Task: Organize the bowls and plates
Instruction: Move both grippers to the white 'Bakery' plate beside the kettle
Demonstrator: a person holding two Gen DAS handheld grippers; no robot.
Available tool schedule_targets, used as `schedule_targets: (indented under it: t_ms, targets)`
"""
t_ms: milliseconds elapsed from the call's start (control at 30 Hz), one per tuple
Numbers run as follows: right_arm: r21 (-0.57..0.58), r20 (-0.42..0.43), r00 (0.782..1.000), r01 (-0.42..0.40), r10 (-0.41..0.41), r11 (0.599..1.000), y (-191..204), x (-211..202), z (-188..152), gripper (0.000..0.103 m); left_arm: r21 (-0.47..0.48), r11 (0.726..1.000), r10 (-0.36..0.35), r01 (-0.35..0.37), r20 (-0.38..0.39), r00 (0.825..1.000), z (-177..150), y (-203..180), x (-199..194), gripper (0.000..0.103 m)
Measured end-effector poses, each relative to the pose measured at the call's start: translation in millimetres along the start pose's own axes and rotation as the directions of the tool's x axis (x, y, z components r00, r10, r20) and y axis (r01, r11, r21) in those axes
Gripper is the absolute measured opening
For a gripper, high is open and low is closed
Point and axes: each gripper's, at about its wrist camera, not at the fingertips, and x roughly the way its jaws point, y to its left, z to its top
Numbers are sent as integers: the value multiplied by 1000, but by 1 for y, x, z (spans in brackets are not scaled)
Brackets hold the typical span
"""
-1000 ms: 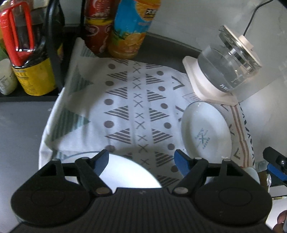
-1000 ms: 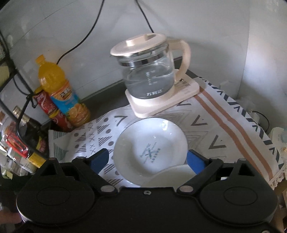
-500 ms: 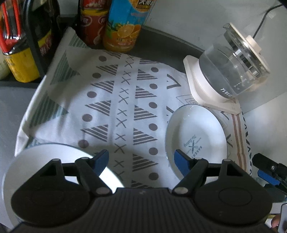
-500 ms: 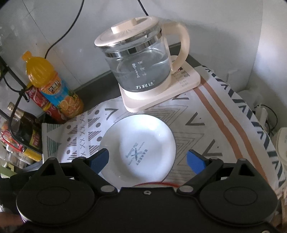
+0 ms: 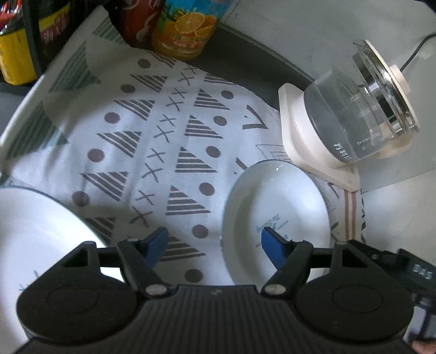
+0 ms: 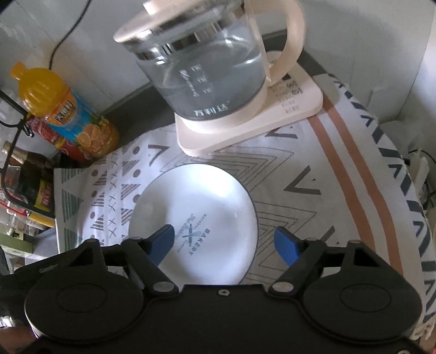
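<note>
A white plate with a blue "BAKERY" mark [image 6: 196,207] lies on the patterned cloth [image 6: 299,168] in front of the kettle. My right gripper [image 6: 223,235] hovers just over its near half, its jaws closing, the left fingertip above the plate and the right one above the cloth; neither pad touches the plate. In the left wrist view the same plate [image 5: 278,198] sits right of centre. My left gripper [image 5: 214,241] has its jaws closing too, with the plate's left rim and bare cloth [image 5: 152,141] between its fingers, gripping nothing. A second white plate [image 5: 35,239] lies at the lower left.
A glass kettle on a cream base [image 6: 215,70] stands close behind the marked plate, also seen as the kettle [image 5: 351,117] at the right. An orange juice bottle [image 6: 68,114], a red bottle [image 5: 139,21] and a rack of sauce bottles [image 6: 30,177] line the back left. Walls close off the back and right.
Both grippers have come down and forward toward the marked plate, which now looks larger. The second plate has slid to the left edge of the left view. Both pairs of jaws have narrowed slightly.
</note>
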Motion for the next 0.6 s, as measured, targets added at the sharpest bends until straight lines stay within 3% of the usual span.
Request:
schedule_targets:
  t_ms: [100,367,533,600]
  targets:
    - [7,-35,999,-3,3,1000,-8,12,4,70,-23,1000,-22,22,-9,1000,-1,-1,7,67]
    - [65,-138,989,-42,51,997,-30,40,9,57,-55,998,-45,43,-51,998,-5,-4,30,39]
    - [88,-185,980,-60,76,994,-39,54,8,41,-71,997,-48,43,-72,996,-9,-6,41,34]
    - [97,-198,977,-67,85,993,-42,58,7,40,-71,996,-54,49,-69,996,-7,-7,43,34]
